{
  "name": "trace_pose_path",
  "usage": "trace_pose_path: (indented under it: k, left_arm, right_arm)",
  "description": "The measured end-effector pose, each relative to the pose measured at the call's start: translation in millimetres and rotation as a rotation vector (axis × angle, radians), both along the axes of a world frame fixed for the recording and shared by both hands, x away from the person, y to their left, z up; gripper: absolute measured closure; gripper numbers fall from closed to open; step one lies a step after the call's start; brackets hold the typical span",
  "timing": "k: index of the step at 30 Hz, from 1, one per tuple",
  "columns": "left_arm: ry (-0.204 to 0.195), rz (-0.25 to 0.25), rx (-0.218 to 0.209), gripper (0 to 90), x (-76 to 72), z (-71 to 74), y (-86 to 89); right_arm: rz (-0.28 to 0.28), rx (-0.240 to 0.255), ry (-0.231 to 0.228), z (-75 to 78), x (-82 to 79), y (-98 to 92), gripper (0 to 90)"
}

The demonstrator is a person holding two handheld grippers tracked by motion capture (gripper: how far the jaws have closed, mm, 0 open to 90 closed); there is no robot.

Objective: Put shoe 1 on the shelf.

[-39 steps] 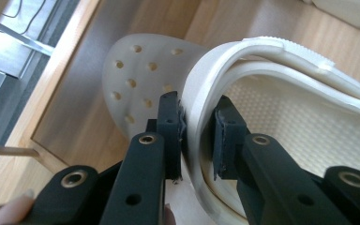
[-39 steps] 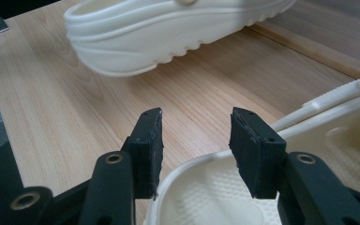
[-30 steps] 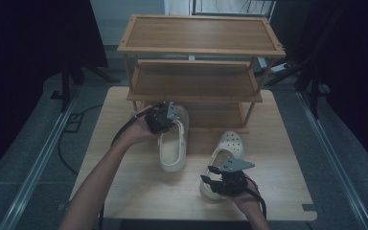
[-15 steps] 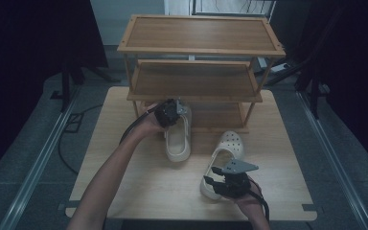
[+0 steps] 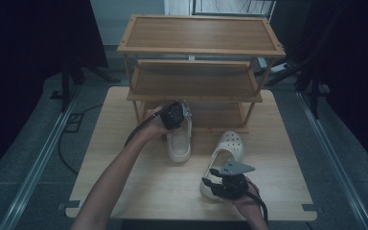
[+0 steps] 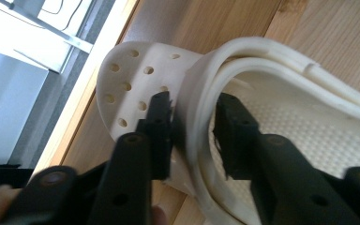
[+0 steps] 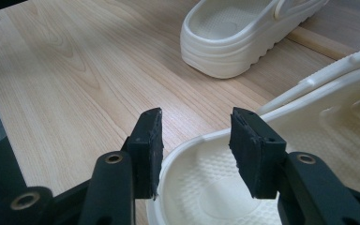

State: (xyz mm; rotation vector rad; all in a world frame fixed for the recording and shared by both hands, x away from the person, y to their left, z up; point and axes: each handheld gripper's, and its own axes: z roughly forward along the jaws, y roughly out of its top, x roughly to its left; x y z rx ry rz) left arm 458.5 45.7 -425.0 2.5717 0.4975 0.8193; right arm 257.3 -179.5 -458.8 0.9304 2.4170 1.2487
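A light wooden table [image 5: 139, 191] stands in a dim room with dark curtains on both sides, and at its far edge there is a wooden shoe rack [image 5: 199, 72] with three shelves. Two cream clogs with holes in the toe part are on the table. The left clog [image 5: 179, 141] lies near the middle, with its toe pointing to the lowest shelf of the rack and its heel toward the person. The left gripper [image 5: 176, 115] is at the toe end of this clog, just in front of the rack. In the left gripper view its jaws stand on both sides of the folded strap and upper edge of the left clog [image 6: 201, 108]; one pad is at the holed toe cover and the other is inside the shoe. The jaws have just been opening, and a small gap shows beside the inner pad, so the pads do not press on the shoe. The right clog [image 5: 225, 158] lies nearer to the person, on the right, turned a little. The right gripper [image 5: 223, 184] is at its heel end. In the right gripper view the jaws are apart, one outside and one above the heel rim of the right clog [image 7: 309, 140], and they do not touch it. The left clog [image 7: 243, 33] shows farther away.
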Motion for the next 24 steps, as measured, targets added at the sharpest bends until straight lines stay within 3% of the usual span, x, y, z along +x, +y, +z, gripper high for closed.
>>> trace_pose_path:
  k: [5,8,9,11,16,21,23,24]
  left_arm:
    - [0.028,0.001,-0.058,47.6,-8.2,9.6,3.2]
    - [0.027,-0.016,-0.066,43.9,-13.0,13.8,5.5]
    - [0.028,-0.018,-0.112,43.9,-19.5,16.5,7.6]
    - [0.035,-0.03,-0.124,44.0,-26.1,20.3,11.2]
    - [0.045,-0.052,-0.152,51.3,-42.6,27.2,19.7]
    - [0.079,-0.074,-0.207,69.8,-80.2,31.8,26.5]
    - [0.097,-0.091,-0.204,76.5,-88.2,31.3,26.8]
    - [0.119,-0.129,-0.179,79.0,-98.0,29.9,26.9]
  right_arm:
    - [-0.001,0.0,-0.001,0.1,-0.1,0.1,54.3]
    - [0.0,0.0,0.001,0.2,-0.3,0.2,54.3]
    - [-0.001,0.001,0.0,0.2,-0.5,0.2,54.3]
    - [-0.001,0.002,-0.002,0.5,-0.7,0.0,54.3]
    - [-0.001,0.001,-0.004,0.7,-1.2,0.4,54.2]
    - [-0.002,0.004,-0.002,1.5,-1.1,-0.2,54.2]
    - [-0.005,0.004,-0.004,1.6,-1.1,-0.6,54.2]
    - [-0.007,0.007,-0.006,2.1,-1.3,-1.6,54.2]
